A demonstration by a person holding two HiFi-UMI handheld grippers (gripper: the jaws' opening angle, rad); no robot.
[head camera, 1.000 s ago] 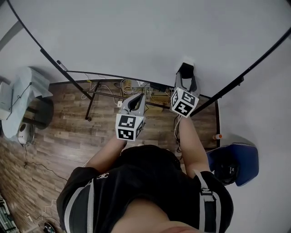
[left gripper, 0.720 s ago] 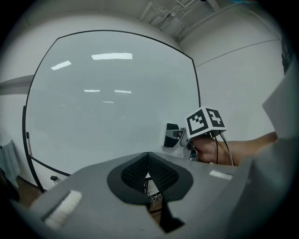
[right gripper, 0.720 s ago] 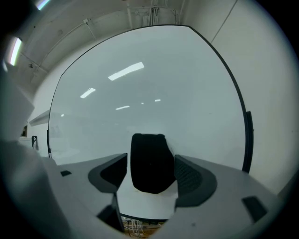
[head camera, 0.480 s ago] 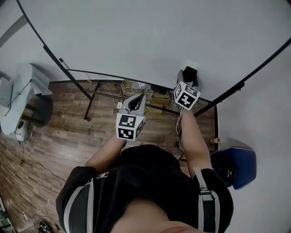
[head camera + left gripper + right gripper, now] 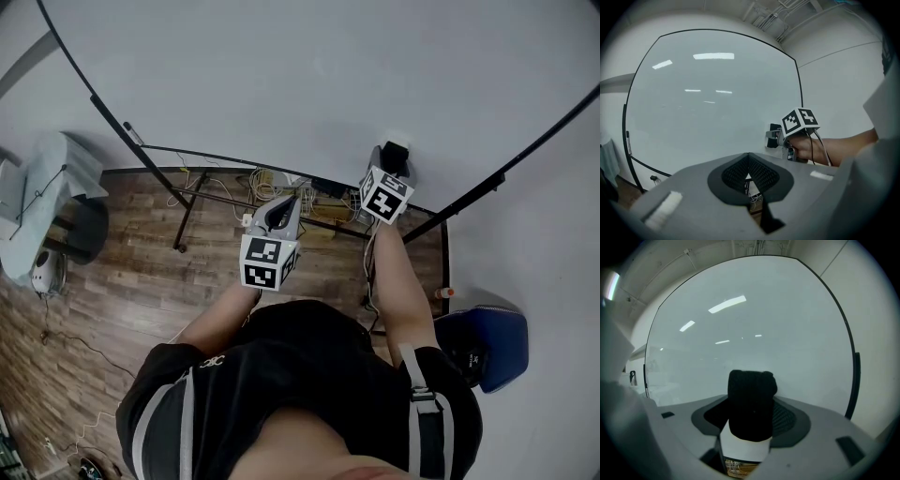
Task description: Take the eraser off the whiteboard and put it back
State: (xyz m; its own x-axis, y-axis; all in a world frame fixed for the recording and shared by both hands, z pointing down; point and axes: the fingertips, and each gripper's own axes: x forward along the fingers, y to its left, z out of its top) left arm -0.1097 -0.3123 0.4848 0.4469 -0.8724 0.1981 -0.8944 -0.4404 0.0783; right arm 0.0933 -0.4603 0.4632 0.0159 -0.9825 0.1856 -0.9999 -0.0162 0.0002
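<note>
While the jaws of your right gripper (image 5: 750,420) are closing on the eraser (image 5: 751,397) between them | eraser: dark end leads, whiteboard (image 5: 754,329) dead ahead, close | left gripper (image 5: 749,172): clenched, empty, well short | right hand nearer; use it.

The whiteboard (image 5: 754,324) is smooth and glossy, mirroring the ceiling lights. The eraser (image 5: 751,408) has a matt black, felt-like pad on a smooth white body. At eight o'clock in the head view, the floor (image 5: 122,272) is brown wood-grain plank with a faint sheen.
</note>
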